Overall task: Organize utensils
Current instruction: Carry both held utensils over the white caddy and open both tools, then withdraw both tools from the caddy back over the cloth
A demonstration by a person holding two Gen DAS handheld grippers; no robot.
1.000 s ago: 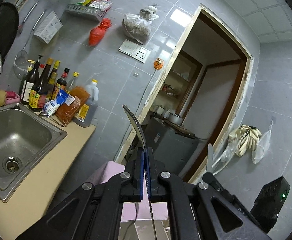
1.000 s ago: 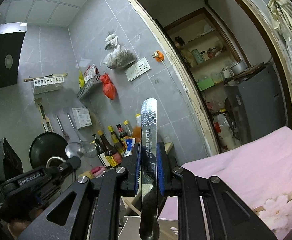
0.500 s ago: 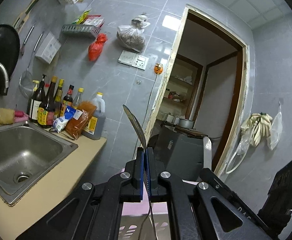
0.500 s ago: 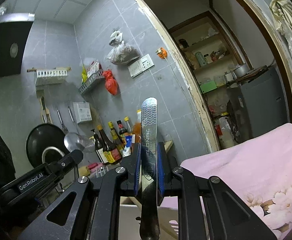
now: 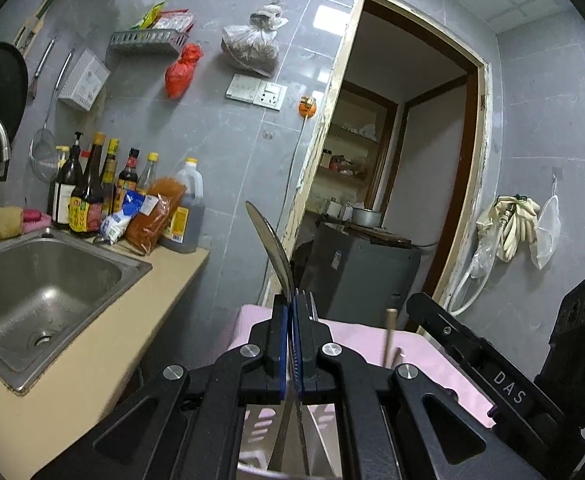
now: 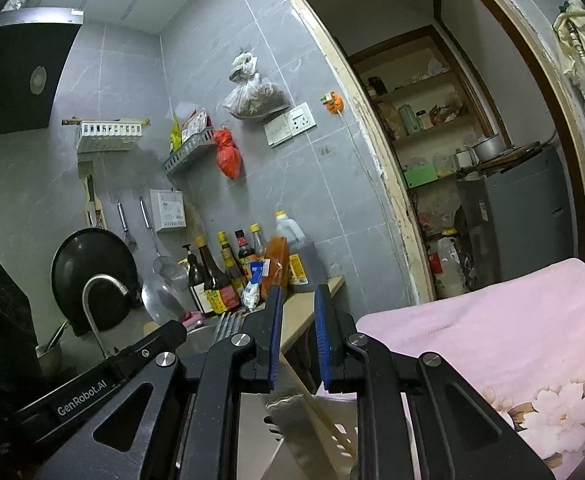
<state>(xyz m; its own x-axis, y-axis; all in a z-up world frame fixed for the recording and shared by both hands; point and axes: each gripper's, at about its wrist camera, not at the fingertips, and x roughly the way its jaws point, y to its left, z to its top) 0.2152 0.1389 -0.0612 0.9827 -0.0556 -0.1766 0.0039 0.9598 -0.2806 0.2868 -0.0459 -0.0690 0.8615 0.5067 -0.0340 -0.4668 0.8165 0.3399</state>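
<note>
Spoon [image 5: 272, 240], thin, shiny steel, bowl upward, in pinched left jaws; right jaws parted, empty.

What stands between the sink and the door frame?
In the left wrist view, sauce bottles, an orange packet and a dark jug stand on the counter past the sink; then bare grey tile runs to the door frame.

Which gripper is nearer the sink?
Left. The left gripper is just beside the sink and its counter. The right gripper is farther off, on the left one's far side, by the pink cloth.
</note>
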